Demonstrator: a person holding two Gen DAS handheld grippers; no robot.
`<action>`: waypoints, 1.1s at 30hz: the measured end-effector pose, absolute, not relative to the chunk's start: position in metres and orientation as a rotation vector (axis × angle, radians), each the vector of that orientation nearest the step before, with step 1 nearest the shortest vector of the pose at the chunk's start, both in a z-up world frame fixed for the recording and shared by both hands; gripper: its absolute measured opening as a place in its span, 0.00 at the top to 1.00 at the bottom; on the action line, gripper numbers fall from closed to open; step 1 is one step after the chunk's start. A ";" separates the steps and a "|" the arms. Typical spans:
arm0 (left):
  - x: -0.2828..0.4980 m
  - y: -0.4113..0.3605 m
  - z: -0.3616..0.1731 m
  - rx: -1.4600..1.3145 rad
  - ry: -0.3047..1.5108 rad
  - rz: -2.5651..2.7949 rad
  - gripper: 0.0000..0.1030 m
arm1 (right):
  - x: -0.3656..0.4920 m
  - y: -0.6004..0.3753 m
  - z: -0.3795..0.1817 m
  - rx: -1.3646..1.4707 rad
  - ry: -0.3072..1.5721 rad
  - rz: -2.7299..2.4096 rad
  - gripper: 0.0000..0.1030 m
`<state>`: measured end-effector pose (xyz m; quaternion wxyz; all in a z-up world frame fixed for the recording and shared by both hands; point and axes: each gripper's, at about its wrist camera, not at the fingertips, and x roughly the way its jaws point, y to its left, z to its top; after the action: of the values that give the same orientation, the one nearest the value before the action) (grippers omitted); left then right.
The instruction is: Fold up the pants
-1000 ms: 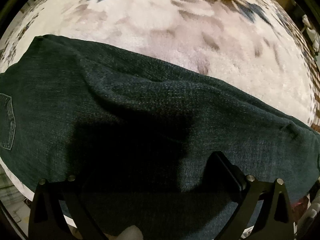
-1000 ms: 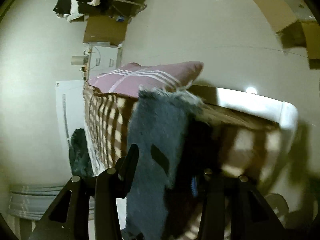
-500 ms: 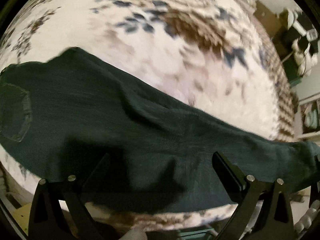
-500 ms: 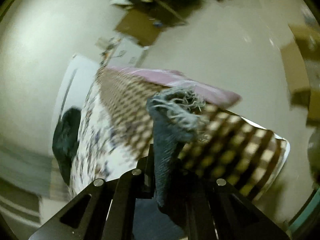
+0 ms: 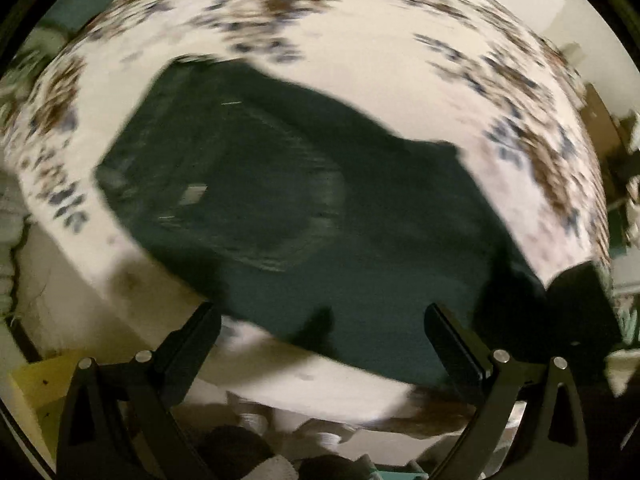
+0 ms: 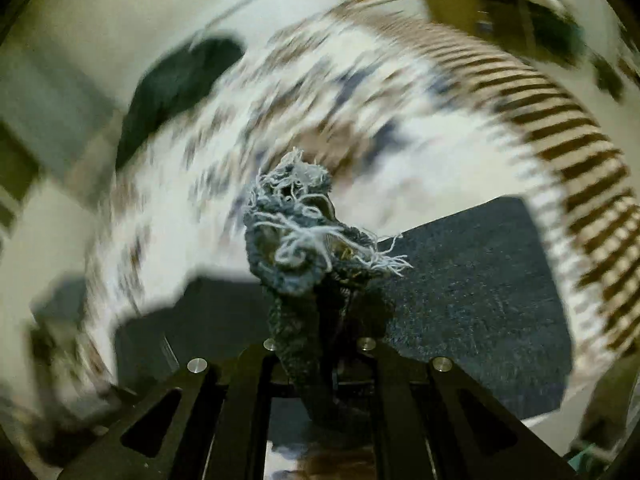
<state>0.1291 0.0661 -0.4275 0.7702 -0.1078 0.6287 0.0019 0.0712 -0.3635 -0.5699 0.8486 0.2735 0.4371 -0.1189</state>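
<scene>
Dark denim pants (image 5: 320, 208) lie on a white flowered bed cover (image 5: 360, 40), waist and back pocket toward the left. My left gripper (image 5: 320, 332) is open and empty above the pants' near edge. My right gripper (image 6: 320, 344) is shut on the frayed hem (image 6: 296, 232) of the pants legs, lifted above the rest of the pants (image 6: 472, 280) that lie flat below. Both views are motion-blurred.
A dark bundle of clothing (image 6: 180, 80) lies at the far end of the bed. A brown checked blanket edge (image 6: 580, 152) runs along the bed's right side. Floor clutter (image 5: 240, 440) shows below the bed's near edge.
My left gripper has pulled back and up from the pants, so more of them shows. My right gripper has swung over with the hem and now looks down at the bed and pants.
</scene>
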 end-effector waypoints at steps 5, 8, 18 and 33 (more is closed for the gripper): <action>0.125 0.116 -0.444 -0.242 1.367 0.092 0.00 | 0.110 -0.279 -0.644 0.409 1.079 -0.242 0.93; 0.122 0.143 -0.455 -0.270 1.378 0.138 0.00 | 0.126 -0.265 -0.673 0.341 1.156 -0.315 0.87; 0.129 0.203 -0.476 -0.537 1.320 0.239 0.00 | 0.123 -0.259 -0.652 0.627 1.206 0.028 0.45; 0.178 0.240 -0.508 -0.985 0.971 0.160 0.19 | 0.118 -0.312 -0.696 0.718 1.356 -0.219 0.44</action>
<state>0.1779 0.2399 -0.5077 0.7673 -0.4538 0.4471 0.0738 0.1182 -0.3121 -0.6962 0.7145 0.3240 0.6122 -0.0990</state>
